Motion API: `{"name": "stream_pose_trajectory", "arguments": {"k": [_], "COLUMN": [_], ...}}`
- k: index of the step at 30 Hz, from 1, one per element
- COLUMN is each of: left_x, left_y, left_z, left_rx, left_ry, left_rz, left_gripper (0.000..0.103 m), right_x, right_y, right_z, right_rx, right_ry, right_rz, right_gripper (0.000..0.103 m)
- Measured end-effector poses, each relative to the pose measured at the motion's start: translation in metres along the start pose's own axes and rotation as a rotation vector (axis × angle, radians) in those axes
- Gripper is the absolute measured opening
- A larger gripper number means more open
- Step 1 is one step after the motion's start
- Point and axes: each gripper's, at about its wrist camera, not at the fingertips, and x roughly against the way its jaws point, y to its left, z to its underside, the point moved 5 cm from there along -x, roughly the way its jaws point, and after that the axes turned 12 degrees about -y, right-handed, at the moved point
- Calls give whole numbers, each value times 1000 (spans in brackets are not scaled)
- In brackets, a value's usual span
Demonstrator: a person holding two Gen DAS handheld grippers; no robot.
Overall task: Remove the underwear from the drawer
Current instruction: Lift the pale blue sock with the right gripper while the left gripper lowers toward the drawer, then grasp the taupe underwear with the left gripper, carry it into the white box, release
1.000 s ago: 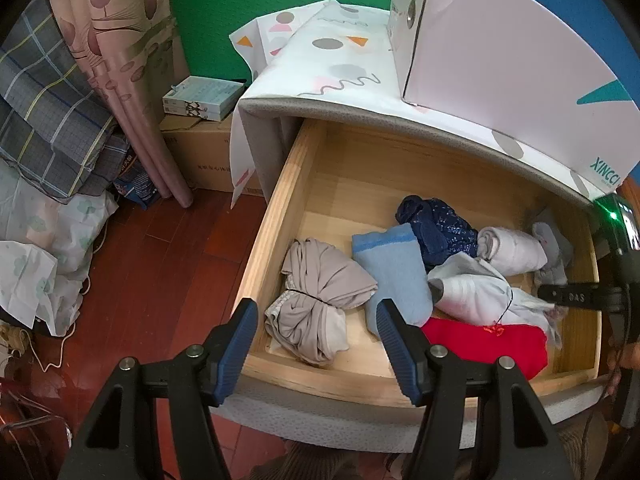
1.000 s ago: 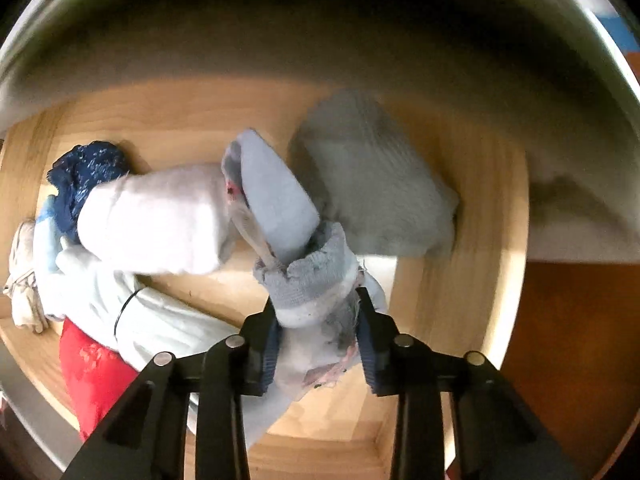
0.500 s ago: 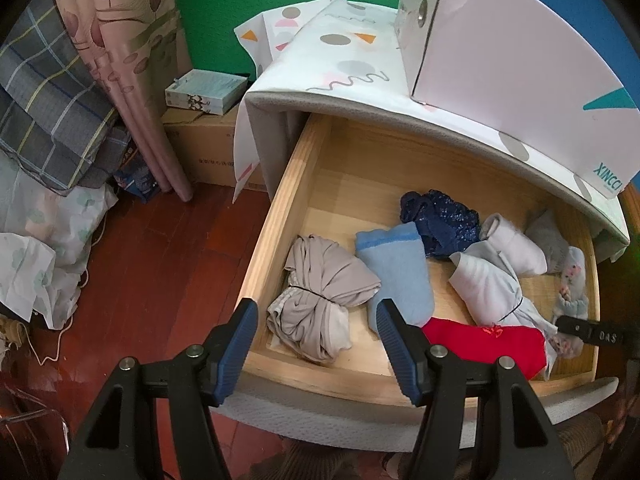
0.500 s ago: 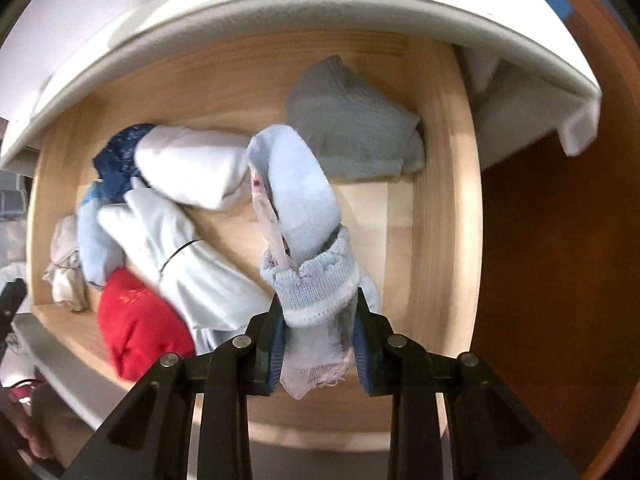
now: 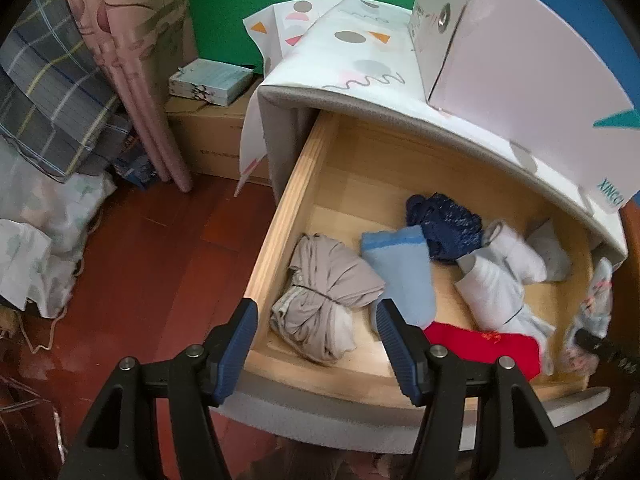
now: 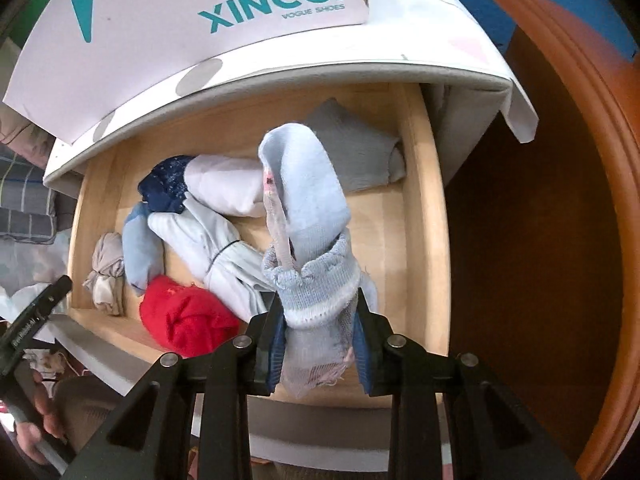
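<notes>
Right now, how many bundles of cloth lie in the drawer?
7: beige bundle, light-blue, navy, white roll, grey, striped white, red. More may hide underneath.

the white shoe box (image 6: 168, 32) on the cabinet top reads "xincci vogue shoes" in teal letters.

Left wrist view looking steeply down from the drawer's (image 5: 280, 216) front left corner, floor (image 5: 152, 248) at left, right wrist view nearer, above its front right, both sharing the drawer's clothes (image 6: 188, 316) and shoebox (image 6: 168, 28)
</notes>
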Motion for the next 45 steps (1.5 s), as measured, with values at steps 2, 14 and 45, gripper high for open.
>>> {"name": "stream_pose_trajectory", "arguments": {"k": [2,14,45], "left_x": [-2,-35,-109], "left_y": [3,-10,-36], "left_z": [-5,-13,23], "left_rx": [-15,-134,-176], "left_ry": [11,234,450], "left_rz": [-13,74,-30], "left_gripper": [63,63,54], "right_x": [-5,-23,-51], "right_y": [-3,-11,2], "right_z": [0,1,0], "right_rx": [-17,-32,-18], "right_ry": [12,56,103], "right_rz": [-1,-8,-20], "right_gripper": [26,27,29]}}
